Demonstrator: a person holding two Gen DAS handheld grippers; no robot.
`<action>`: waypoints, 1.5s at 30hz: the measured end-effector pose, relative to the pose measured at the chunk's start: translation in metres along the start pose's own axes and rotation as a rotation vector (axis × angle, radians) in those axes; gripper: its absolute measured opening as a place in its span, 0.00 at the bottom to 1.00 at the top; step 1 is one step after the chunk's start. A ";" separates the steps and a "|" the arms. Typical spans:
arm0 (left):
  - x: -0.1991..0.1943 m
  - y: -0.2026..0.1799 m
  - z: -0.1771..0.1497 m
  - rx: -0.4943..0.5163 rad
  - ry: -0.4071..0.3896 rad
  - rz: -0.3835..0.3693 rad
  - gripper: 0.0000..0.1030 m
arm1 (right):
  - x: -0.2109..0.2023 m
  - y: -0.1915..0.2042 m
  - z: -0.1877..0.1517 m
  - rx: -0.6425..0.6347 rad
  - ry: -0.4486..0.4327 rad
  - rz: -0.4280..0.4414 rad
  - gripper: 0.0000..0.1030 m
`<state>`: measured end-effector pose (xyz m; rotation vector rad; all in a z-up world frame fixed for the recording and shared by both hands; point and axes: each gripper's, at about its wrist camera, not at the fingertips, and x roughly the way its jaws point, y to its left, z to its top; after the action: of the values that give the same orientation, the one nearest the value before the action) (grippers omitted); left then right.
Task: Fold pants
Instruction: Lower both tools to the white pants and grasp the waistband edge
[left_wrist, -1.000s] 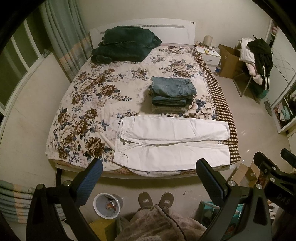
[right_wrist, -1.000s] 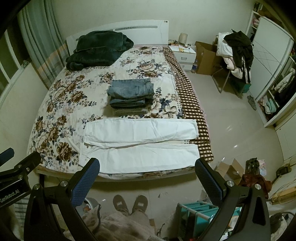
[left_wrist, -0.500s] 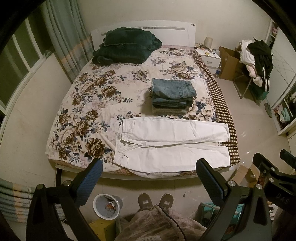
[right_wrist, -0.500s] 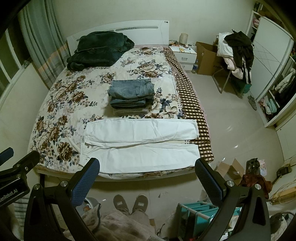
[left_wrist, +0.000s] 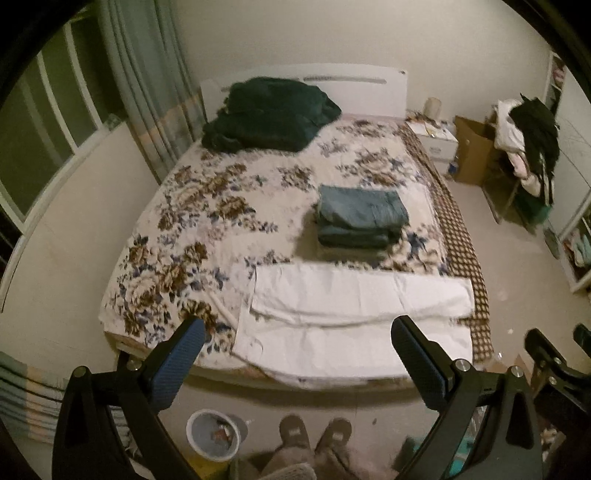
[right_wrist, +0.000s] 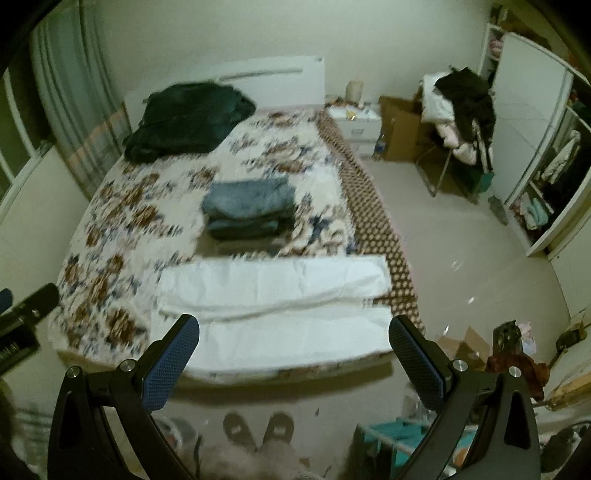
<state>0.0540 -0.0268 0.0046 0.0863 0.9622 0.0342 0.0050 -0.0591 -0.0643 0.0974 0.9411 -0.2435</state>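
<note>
Bedroom clutter frames a floral-covered bed (left_wrist: 207, 206) where a pair of white pants (left_wrist: 354, 317) lies spread flat along the near edge, waistband toward the bed's left side and legs running toward the checkered right edge. Both legs lie side by side, not yet laid one over the other, so the folding of this pair appears not to have begun. Behind the pants, toward the middle of the bed, sits a neat stack of folded jeans (left_wrist: 360, 218), which suggests other garments are already done. A dark green blanket (left_wrist: 269, 114) is heaped at the headboard end.

A person stands at the near edge, slippers (left_wrist: 314, 434) visible on the floor beside a small waste bin (left_wrist: 212, 435). The left gripper (left_wrist: 295, 363) hangs above the edge of the bed with its jaws spread wide, holding nothing. The right gripper (right_wrist: 293, 360) is likewise gaping and empty, poised over the near leg. Neither touches the fabric. Judging by the layout, every fold remains: leg over leg, then shortening the length before stacking.
</note>
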 end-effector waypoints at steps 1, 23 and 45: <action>0.009 -0.002 0.004 -0.004 -0.003 0.015 1.00 | 0.010 -0.003 0.003 0.006 -0.001 -0.001 1.00; 0.331 -0.076 0.054 0.160 0.148 0.082 1.00 | 0.421 -0.010 0.082 -0.067 0.224 -0.045 1.00; 0.664 -0.198 -0.018 0.704 0.394 0.094 1.00 | 0.817 0.010 0.011 -0.541 0.595 -0.046 0.97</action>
<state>0.4168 -0.1783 -0.5662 0.7975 1.3277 -0.2107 0.4772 -0.1853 -0.7190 -0.3706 1.5724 0.0120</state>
